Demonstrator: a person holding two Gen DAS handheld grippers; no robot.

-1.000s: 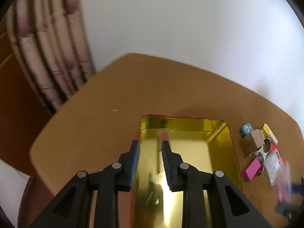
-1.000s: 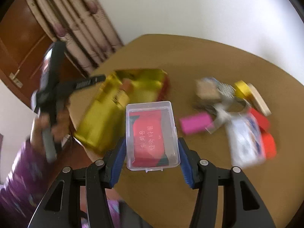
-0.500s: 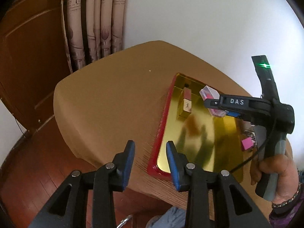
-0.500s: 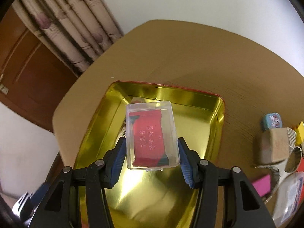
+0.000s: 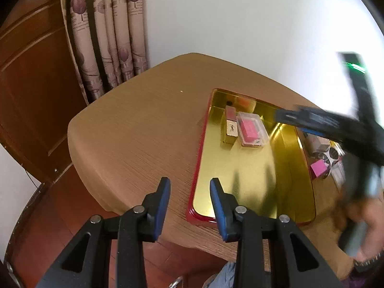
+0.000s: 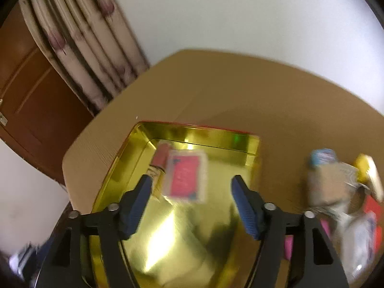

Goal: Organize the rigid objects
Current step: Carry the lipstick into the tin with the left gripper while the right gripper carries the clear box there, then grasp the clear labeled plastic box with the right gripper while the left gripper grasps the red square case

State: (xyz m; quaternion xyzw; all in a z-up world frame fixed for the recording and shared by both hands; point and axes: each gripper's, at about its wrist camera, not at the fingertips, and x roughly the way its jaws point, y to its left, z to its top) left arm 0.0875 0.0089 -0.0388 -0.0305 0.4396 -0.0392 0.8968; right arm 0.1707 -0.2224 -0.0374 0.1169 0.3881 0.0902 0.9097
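Now released, clear case [image 6: 186,176] lies in gold tray [image 6: 216,139].

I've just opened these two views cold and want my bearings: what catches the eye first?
The shiny gold tray with its red rim, lying on the round wooden table. At its far end a clear plastic box with a pink-red insert lies beside a small gold-and-red carton. The right gripper, its jaws just opened and empty, hangs above the box, and a heap of small items waits right of the tray.
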